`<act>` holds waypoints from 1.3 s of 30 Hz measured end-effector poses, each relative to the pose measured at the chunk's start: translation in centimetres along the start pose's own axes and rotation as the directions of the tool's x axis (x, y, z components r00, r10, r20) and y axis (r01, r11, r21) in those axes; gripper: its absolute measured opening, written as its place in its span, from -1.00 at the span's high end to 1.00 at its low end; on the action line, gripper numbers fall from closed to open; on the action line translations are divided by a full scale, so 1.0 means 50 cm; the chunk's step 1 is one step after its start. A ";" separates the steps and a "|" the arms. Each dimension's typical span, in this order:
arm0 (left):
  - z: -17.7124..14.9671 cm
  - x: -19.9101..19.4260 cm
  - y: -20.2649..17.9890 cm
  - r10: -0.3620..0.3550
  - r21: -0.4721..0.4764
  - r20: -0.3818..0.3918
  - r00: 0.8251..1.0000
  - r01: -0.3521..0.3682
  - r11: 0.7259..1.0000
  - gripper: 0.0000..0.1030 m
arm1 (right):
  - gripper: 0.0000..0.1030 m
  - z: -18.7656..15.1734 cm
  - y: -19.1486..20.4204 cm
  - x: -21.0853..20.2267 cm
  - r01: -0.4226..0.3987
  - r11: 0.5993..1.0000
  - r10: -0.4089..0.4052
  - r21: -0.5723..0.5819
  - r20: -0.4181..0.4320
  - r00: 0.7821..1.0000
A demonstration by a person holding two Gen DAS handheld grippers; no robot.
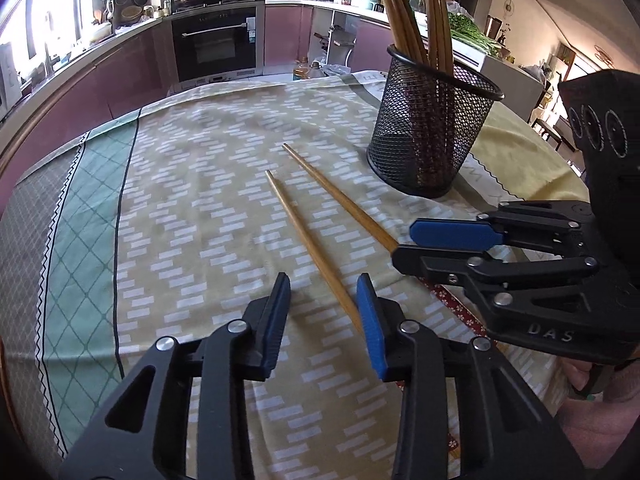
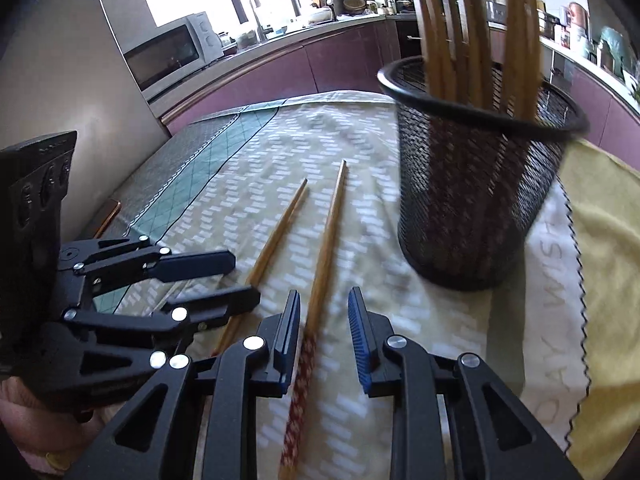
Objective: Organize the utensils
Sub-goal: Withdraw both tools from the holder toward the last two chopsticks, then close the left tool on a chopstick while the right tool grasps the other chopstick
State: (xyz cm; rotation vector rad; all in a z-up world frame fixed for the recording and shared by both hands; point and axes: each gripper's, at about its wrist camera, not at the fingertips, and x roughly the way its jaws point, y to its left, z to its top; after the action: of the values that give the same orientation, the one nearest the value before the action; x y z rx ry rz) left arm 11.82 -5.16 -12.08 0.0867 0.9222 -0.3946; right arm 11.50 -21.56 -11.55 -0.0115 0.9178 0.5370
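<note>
1. Between the left gripper's (image 1: 324,308) parted jaws lies the thick end of one chopstick (image 1: 308,246); the pads straddle it and do not press on it.
2. Just beside it, the right gripper (image 2: 324,332) straddles the second chopstick (image 2: 326,240) the same way, jaws apart, nothing clamped.
3. Both chopsticks lie flat on the cloth-covered table (image 1: 192,184), tips pointing away, near each other but not touching.
4. Further out stands the black mesh holder (image 1: 432,128), upright, already carrying a bundle of chopsticks (image 1: 400,12).
5. Judging by this, most of the sorting is done; these two remain to be gripped, lifted and dropped in.
</note>
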 end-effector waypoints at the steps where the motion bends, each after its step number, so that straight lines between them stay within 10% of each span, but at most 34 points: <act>1: 0.002 0.001 0.002 -0.004 -0.002 -0.002 1.000 0.004 1.000 0.32 | 0.54 0.003 0.002 0.004 0.005 1.000 -0.005 -0.006 0.000 1.000; 19: 0.020 0.017 0.012 -0.014 -0.086 -0.001 1.000 0.014 0.996 0.84 | 0.89 -0.002 -0.026 -0.007 -0.021 0.998 0.018 0.062 0.035 0.999; 39: 0.021 0.020 -0.024 0.035 -0.005 -0.031 0.999 -0.035 0.999 0.77 | 0.85 -0.034 -0.002 -0.020 0.024 1.000 -0.024 -0.006 0.013 1.000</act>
State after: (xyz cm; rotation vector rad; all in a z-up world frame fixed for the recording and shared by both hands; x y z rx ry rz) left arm 12.72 -6.84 -12.11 0.1036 0.9506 -0.3588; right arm 9.78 -22.47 -11.84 -0.0242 0.9029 0.5171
